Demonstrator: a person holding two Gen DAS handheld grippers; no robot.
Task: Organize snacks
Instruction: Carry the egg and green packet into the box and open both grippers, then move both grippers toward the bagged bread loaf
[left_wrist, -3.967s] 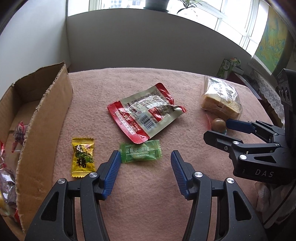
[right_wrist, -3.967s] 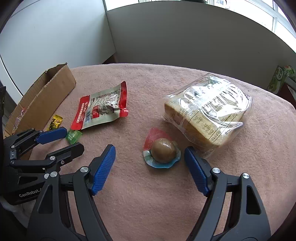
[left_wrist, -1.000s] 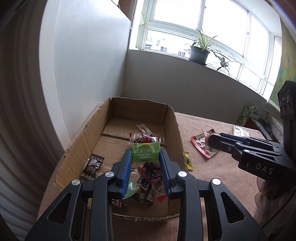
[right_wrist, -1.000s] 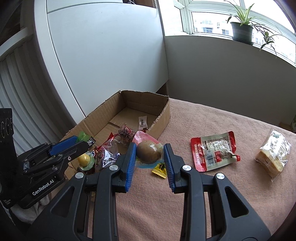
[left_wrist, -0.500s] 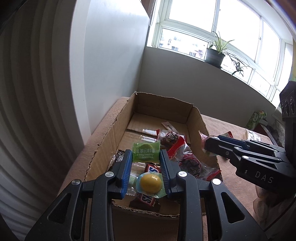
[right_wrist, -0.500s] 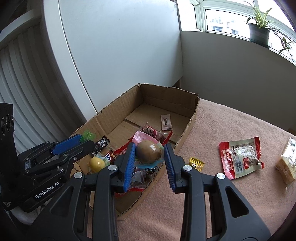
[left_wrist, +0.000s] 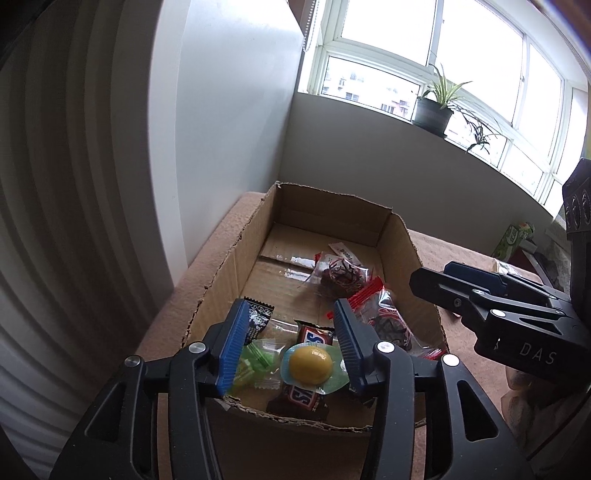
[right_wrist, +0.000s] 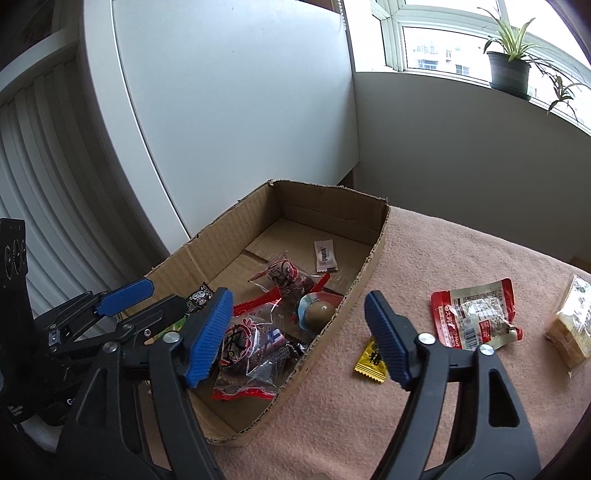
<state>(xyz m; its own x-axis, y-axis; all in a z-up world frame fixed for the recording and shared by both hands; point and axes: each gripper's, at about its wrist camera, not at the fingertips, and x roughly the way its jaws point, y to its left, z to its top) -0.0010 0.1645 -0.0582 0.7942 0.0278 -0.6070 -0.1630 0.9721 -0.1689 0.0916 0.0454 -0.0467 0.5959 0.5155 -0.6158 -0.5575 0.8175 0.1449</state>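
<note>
Both jaws opening, nothing between; left gripper and right gripper over brown cardboard box: lift clear before fetching yellow candy packet.

Potted plant sits on the windowsill, long leaves drooping to its right. Window behind the plant shows buildings outside. White wall panel stands left of the plant; ribbed white surface lies further left. Green carton stands below the plant, to its right.
</note>
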